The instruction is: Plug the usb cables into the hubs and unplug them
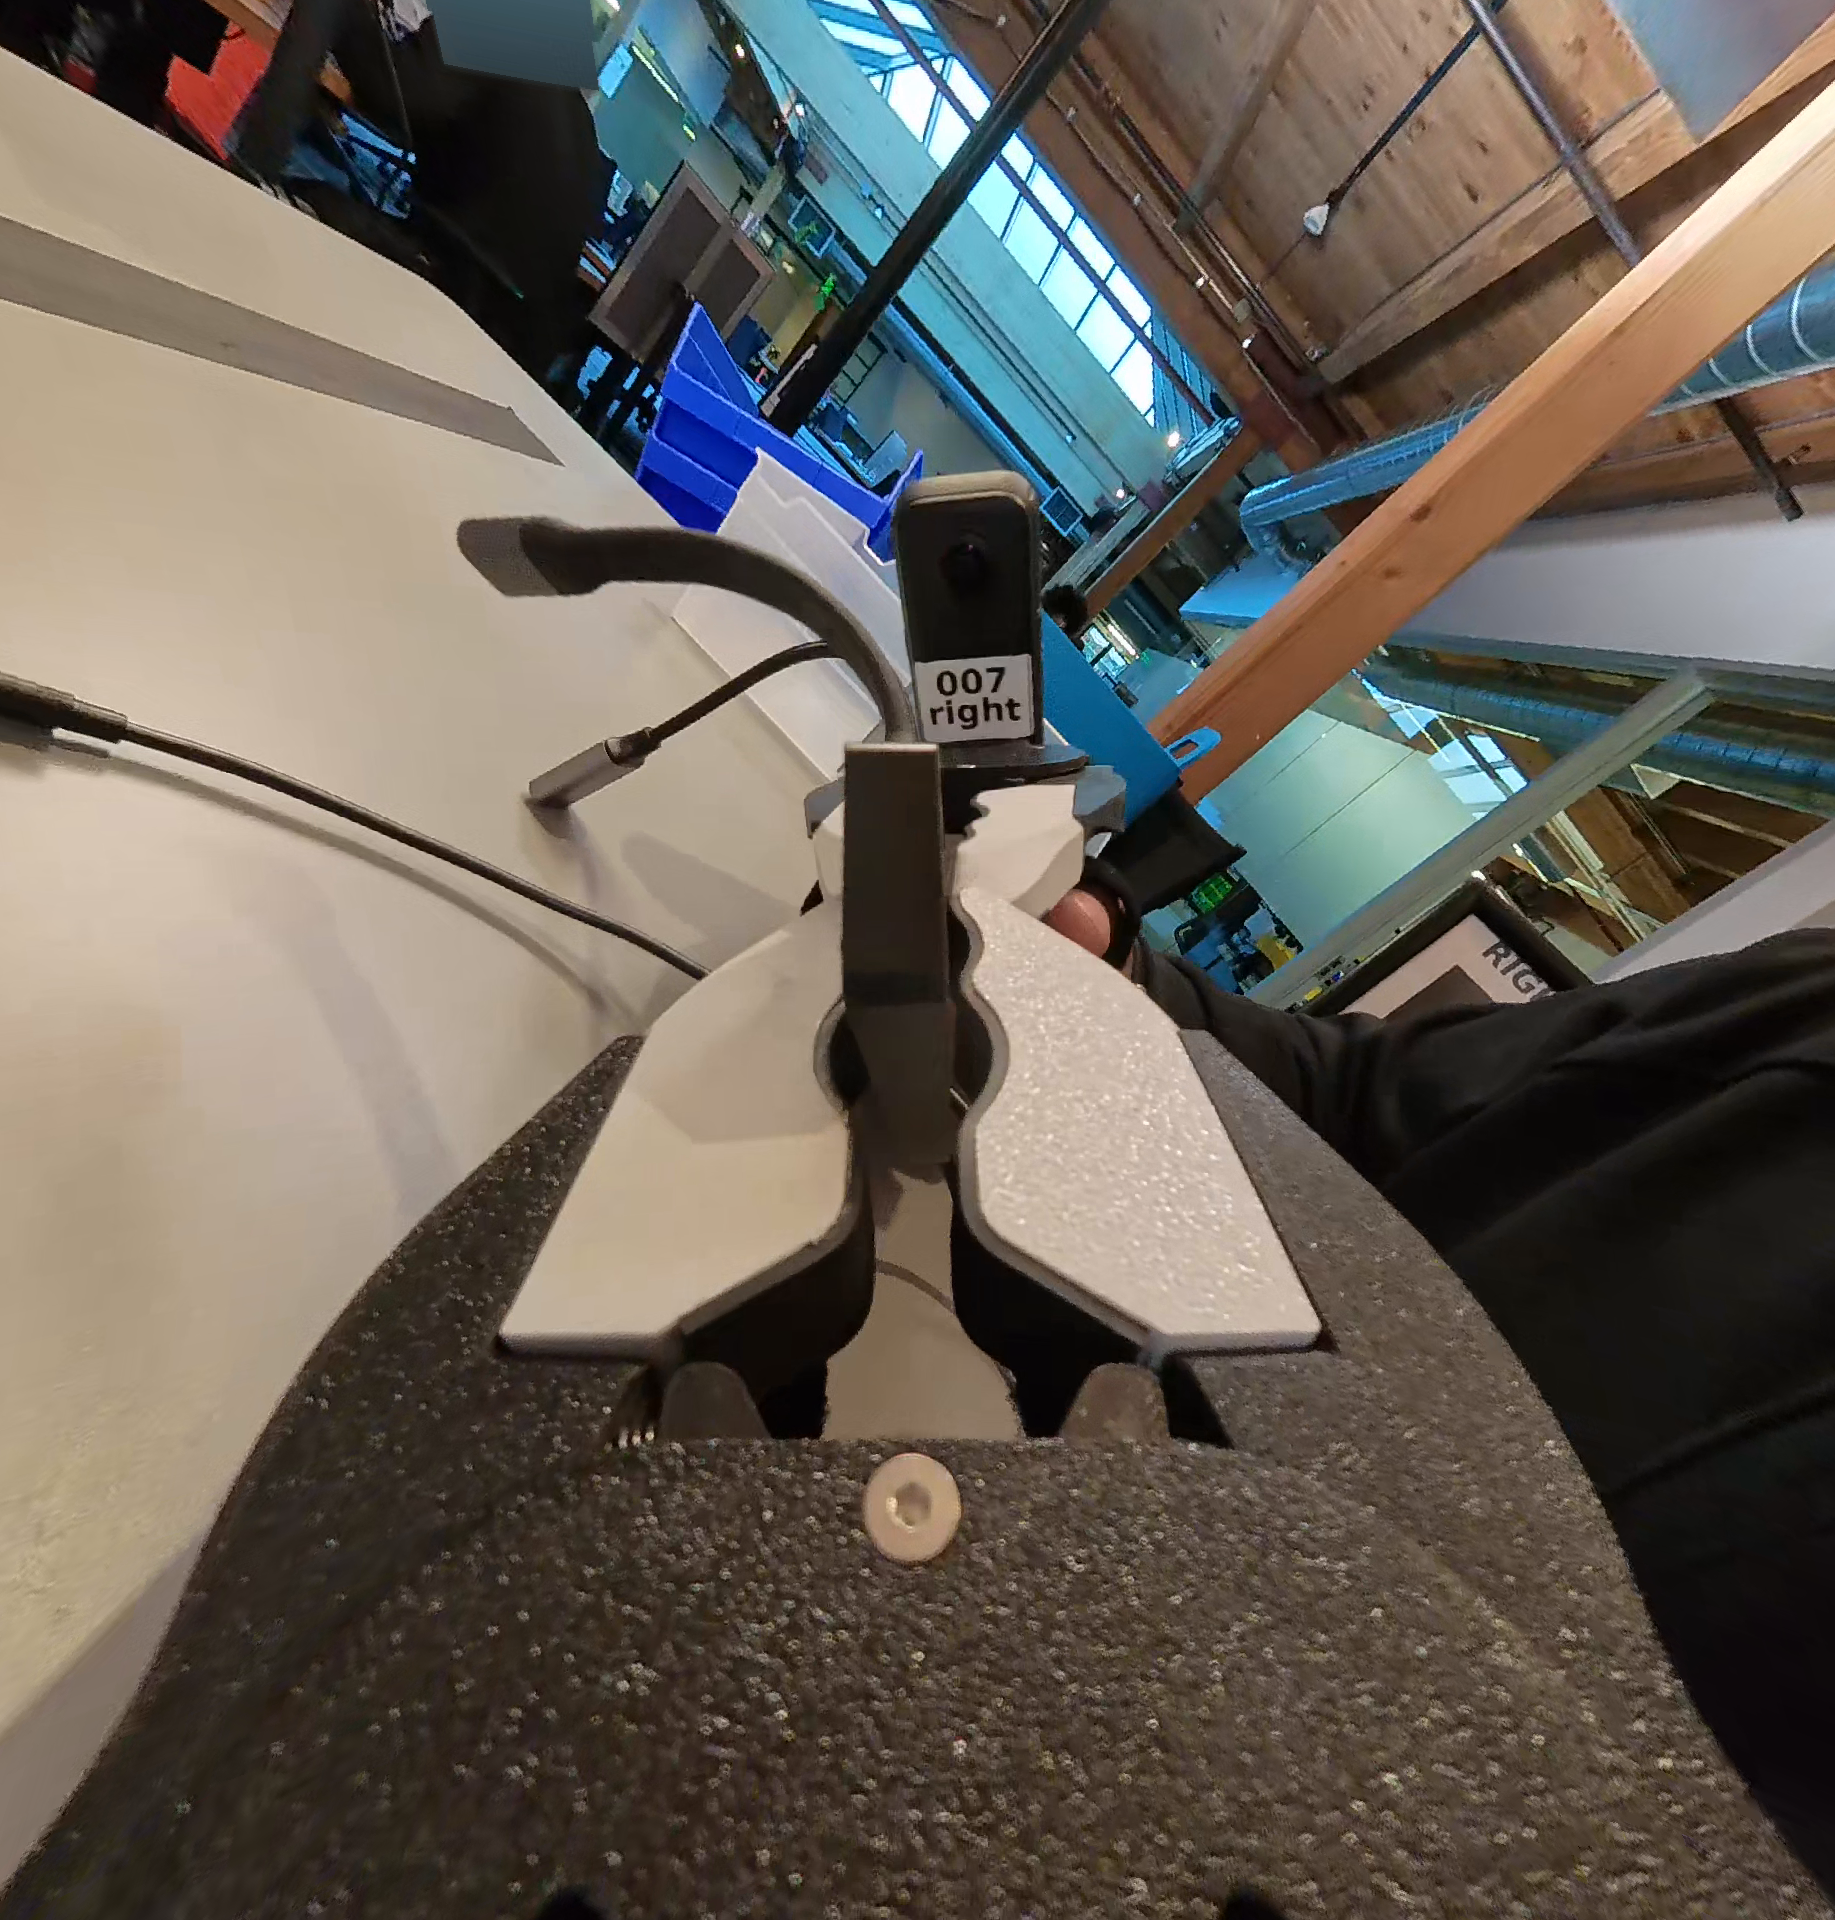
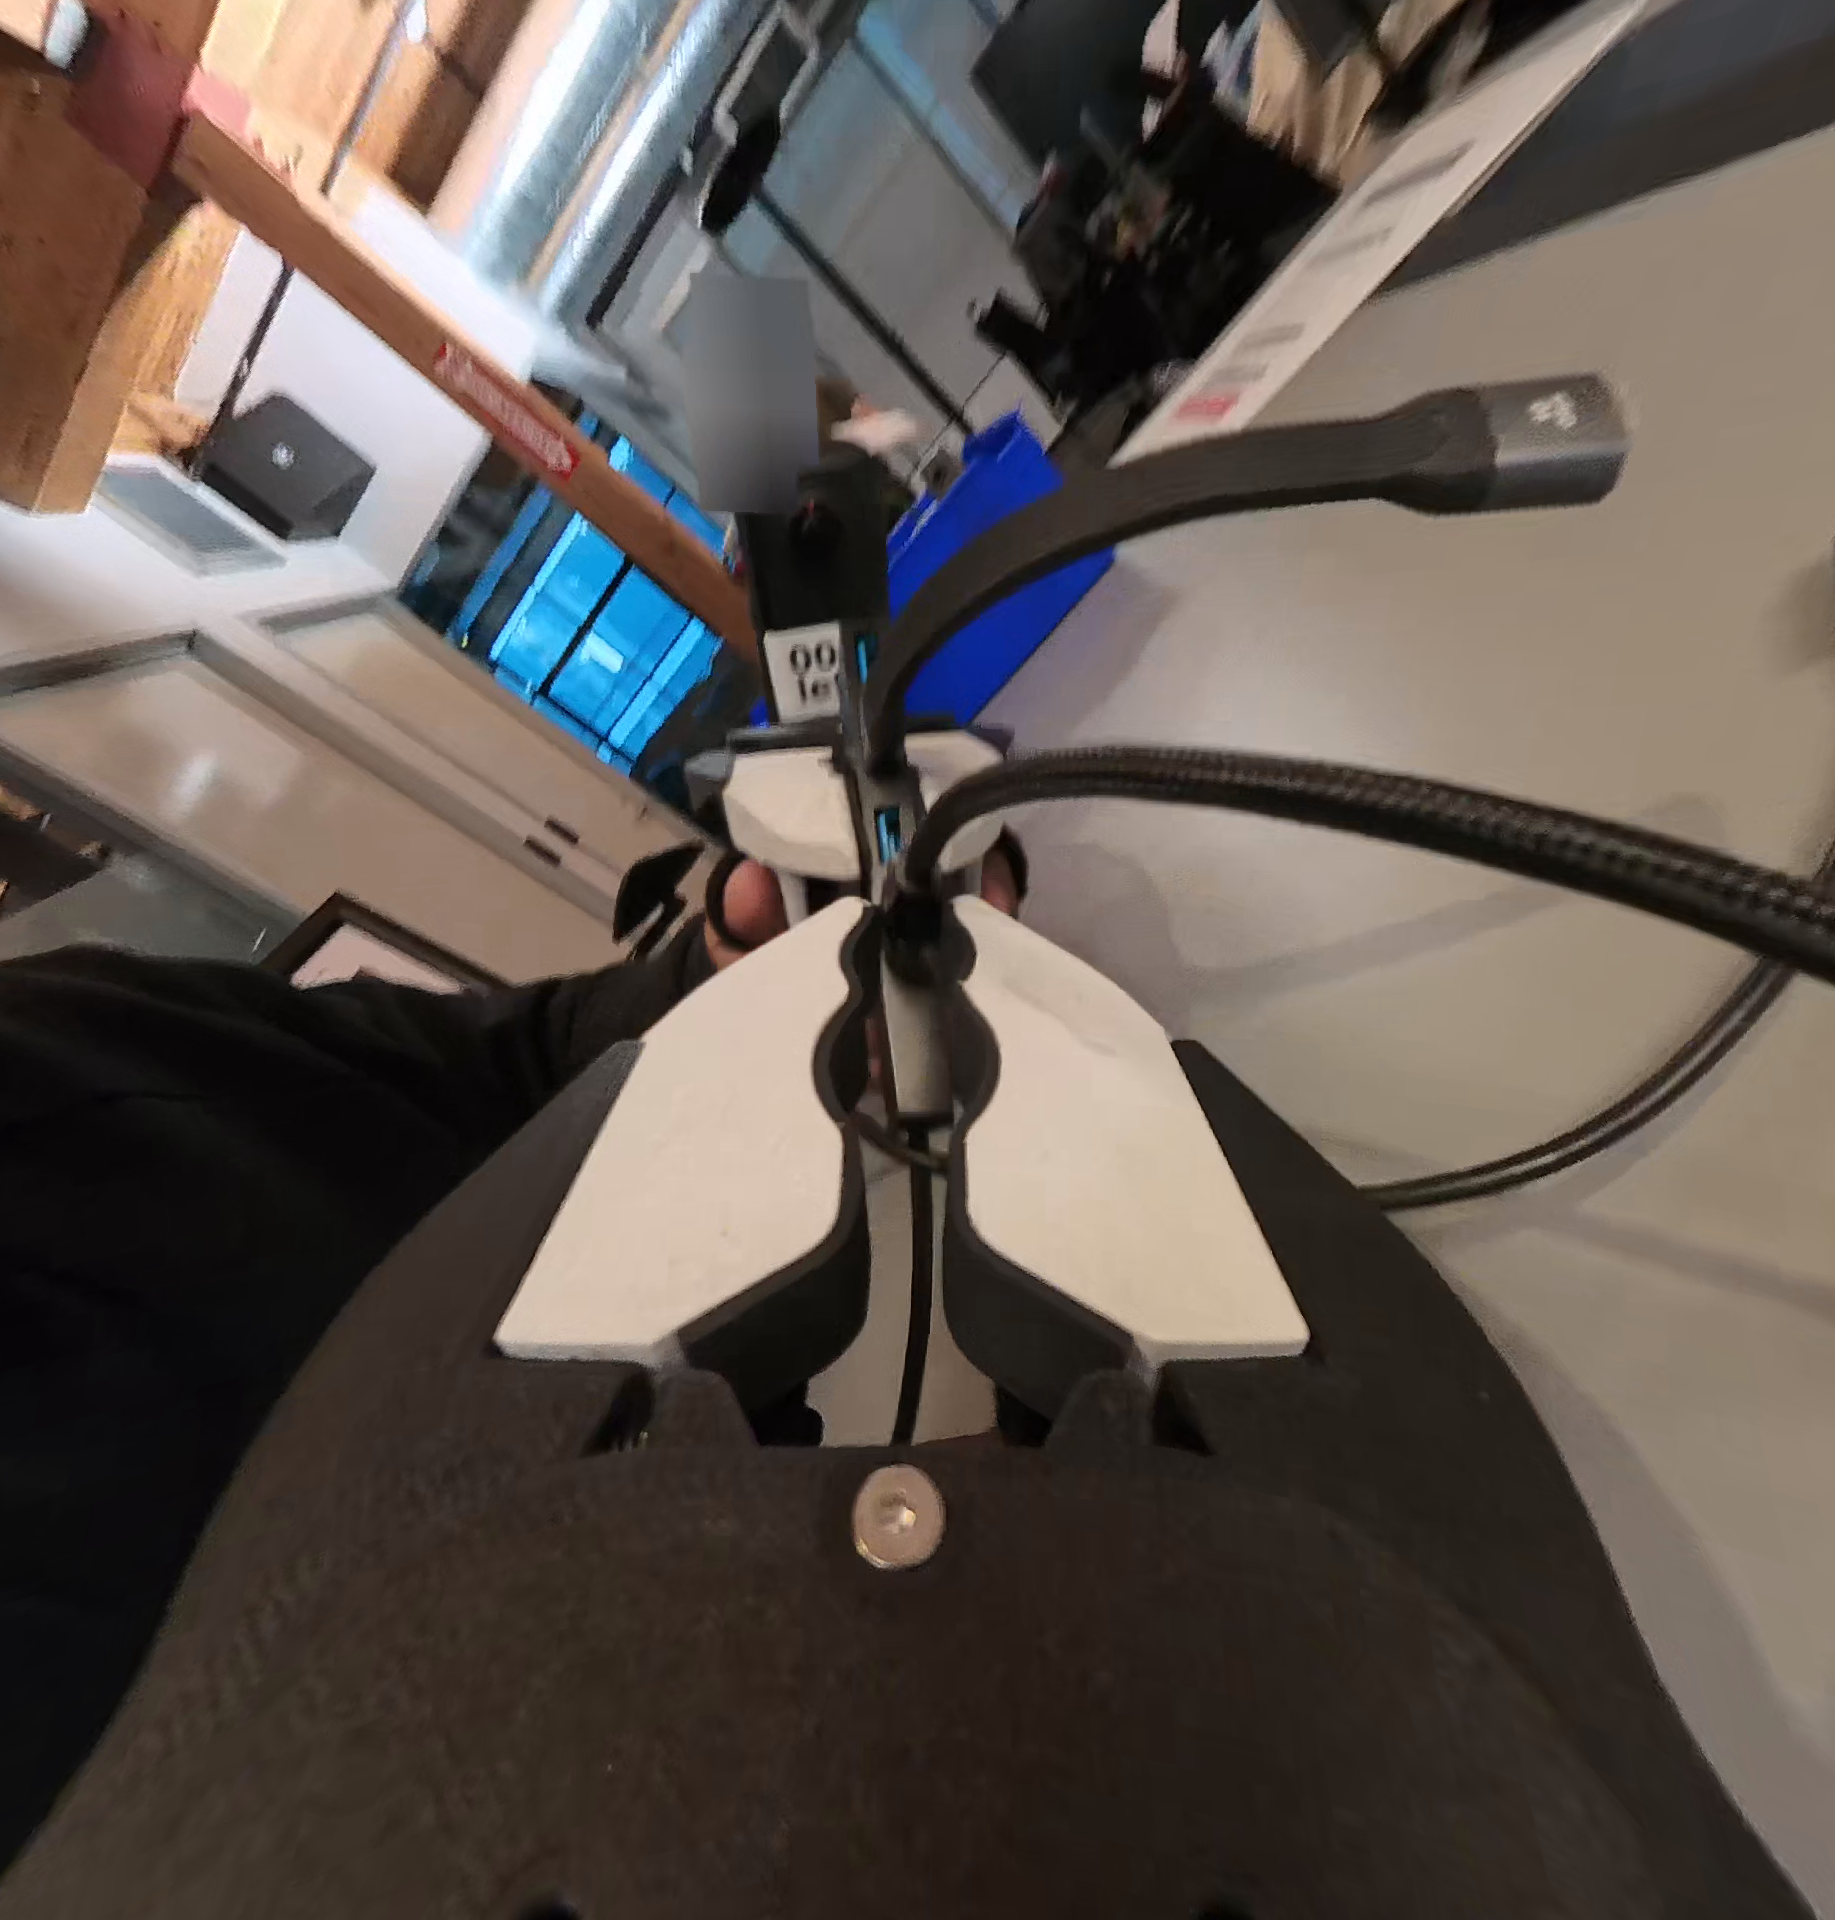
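Left gripper (image 1: 897, 1081) clenched on the grey hub (image 1: 890, 894), held edge-on above the white table (image 1: 269, 935). Right gripper (image 2: 908, 1029) clamped on a USB plug (image 2: 918, 1049), apparently meeting the hub's blue port; the joint is blurred. Braided cable (image 2: 1412, 821) runs off-frame right. Loose connector (image 1: 580, 779) lies on the table.

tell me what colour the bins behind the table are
Blue bins, clearest in the left wrist view.

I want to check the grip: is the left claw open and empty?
No. The left claw is shut on the grey hub, which stands between its white fingers.
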Demonstrator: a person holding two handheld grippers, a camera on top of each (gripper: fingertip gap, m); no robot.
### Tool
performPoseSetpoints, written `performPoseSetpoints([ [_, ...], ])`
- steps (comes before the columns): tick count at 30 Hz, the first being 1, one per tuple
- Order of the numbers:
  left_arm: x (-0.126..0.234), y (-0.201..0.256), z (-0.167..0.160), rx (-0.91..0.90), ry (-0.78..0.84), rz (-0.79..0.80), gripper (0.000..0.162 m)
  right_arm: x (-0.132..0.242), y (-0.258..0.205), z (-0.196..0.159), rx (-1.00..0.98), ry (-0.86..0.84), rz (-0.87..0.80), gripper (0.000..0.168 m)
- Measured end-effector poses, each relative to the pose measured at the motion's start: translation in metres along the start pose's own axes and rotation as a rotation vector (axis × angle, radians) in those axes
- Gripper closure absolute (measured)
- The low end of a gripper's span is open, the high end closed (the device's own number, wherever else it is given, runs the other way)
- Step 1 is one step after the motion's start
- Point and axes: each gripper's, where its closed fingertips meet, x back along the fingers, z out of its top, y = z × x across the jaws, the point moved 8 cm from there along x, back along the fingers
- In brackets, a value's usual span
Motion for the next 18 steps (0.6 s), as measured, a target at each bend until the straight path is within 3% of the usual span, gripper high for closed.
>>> performPoseSetpoints([
  [8,-0.001,0.001,-0.001,0.005,-0.035,-0.036,0.151,-0.004,-0.003,-0.004,0.028,-0.066,0.018,0.156],
  [18,-0.001,0.009,-0.001,-0.052,-0.060,-0.094,0.151,-0.004,-0.018,0.000,0.136,0.003,0.007,0.162],
])
